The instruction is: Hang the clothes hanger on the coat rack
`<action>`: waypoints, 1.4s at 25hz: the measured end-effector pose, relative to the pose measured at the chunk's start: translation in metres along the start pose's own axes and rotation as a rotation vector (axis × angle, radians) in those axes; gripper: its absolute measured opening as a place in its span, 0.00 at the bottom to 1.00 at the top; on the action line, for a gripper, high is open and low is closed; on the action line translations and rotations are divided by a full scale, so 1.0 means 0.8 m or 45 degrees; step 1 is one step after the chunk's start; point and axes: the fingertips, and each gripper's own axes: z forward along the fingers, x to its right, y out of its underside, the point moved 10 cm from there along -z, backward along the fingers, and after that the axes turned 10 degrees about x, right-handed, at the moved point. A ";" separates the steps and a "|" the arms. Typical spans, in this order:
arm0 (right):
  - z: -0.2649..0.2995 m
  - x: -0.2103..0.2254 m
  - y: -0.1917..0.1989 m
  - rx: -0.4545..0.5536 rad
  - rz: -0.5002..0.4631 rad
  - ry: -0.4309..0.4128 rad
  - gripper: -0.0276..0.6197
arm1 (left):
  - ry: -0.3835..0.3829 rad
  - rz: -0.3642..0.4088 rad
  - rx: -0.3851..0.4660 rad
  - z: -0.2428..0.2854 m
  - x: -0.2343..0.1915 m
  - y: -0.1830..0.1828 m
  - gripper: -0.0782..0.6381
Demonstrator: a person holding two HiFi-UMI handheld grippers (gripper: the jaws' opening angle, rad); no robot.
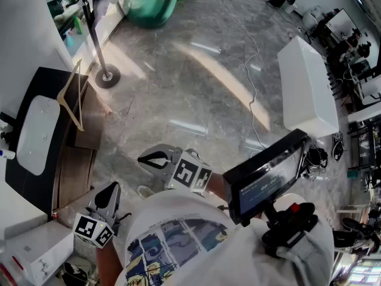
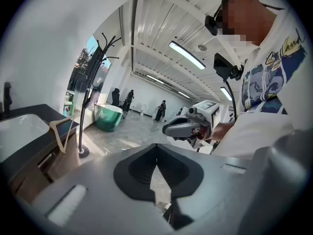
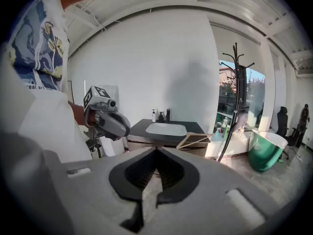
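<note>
Pre-grasp step: holding left gripper (image 1: 109, 195) and right gripper (image 1: 153, 158) with jaws closed, empty, well apart from clothes hanger (image 1: 69, 80) at far-left table (image 1: 50, 79); probably needing reaching, opening, grasping next, before coat rack (image 1: 93, 30).

Your right gripper (image 3: 156, 153) has its jaws together, nothing between them. Past them, a wooden hanger (image 3: 193, 141) rests at the right edge of the black sink counter (image 3: 143, 126). The black coat rack (image 3: 235, 102) stands further right by the window, beside a green tub (image 3: 266, 151). Your left gripper (image 3: 124, 127) hovers at left.
</note>
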 end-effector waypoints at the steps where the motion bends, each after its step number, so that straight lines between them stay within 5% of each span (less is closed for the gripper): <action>1: -0.001 0.000 0.001 0.002 -0.002 -0.003 0.04 | -0.004 0.002 0.002 0.000 0.003 0.001 0.11; 9: -0.033 0.010 0.004 0.135 -0.005 -0.025 0.05 | -0.036 -0.007 0.021 0.015 0.018 0.009 0.11; 19: 0.018 0.040 0.017 0.132 0.063 -0.005 0.14 | -0.148 -0.178 0.049 0.006 -0.075 0.029 0.14; 25: 0.061 0.122 0.015 0.114 0.010 -0.070 0.17 | -0.340 -0.284 0.088 0.043 -0.160 0.038 0.18; 35: 0.132 0.326 -0.014 0.070 -0.058 -0.278 0.19 | -0.822 -0.640 0.156 0.101 -0.373 0.088 0.32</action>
